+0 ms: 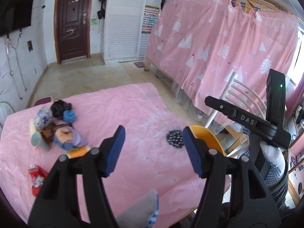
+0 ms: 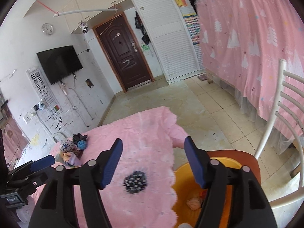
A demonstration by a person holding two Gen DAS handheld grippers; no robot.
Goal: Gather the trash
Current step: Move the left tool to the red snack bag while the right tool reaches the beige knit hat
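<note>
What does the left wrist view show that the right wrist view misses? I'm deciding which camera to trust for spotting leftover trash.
Only the left wrist view shows the red wrapper near the table's left edge and the gloved hand holding the right gripper. Only the right wrist view looks into the orange bin, with crumpled trash at its bottom, and shows the wall clock. Both show the pink tablecloth, the pile of trash at its far left, the black spiky ball, the brown door, the white chair, and open, empty fingers.

Pink tablecloth (image 1: 133, 104) ahead of me lies mostly bare. Trash pile (image 1: 57, 125) crowds its far left; white chair (image 2: 281, 125) and orange basin (image 2: 182, 193) block the right.
</note>
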